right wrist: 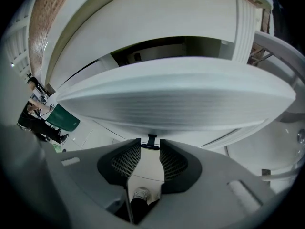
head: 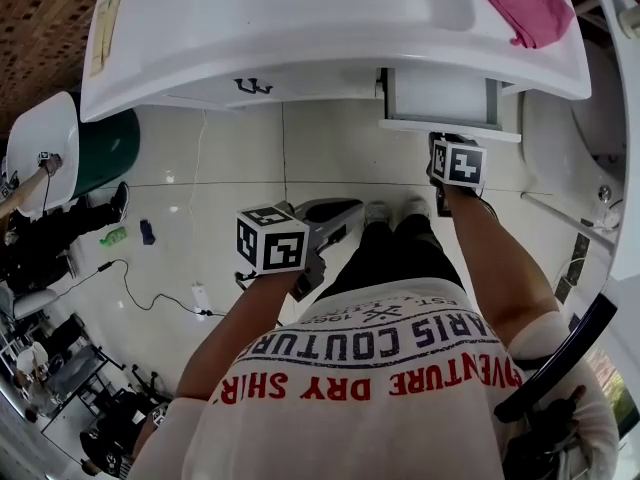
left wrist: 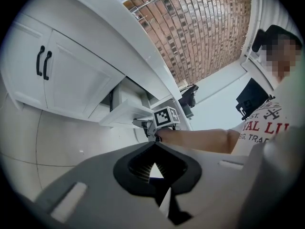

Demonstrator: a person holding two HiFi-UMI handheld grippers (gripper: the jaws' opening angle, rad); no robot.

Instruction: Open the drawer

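Our left gripper [left wrist: 155,144] hangs off to the side, well apart from the drawer [head: 440,98], its fingers closed together on nothing. The drawer sits under the white surface [head: 300,28] at its right end, already partly out of its opening. Our right gripper [right wrist: 150,147] is at the drawer's front, fingers clamped on the small black handle [right wrist: 151,138]. We judge the pull is under way. Next we need a straight, level draw toward us, with the grip firm so the handle does not slip.

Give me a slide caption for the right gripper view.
Right hand-held gripper clamps the black handle of a partly opened white drawer.
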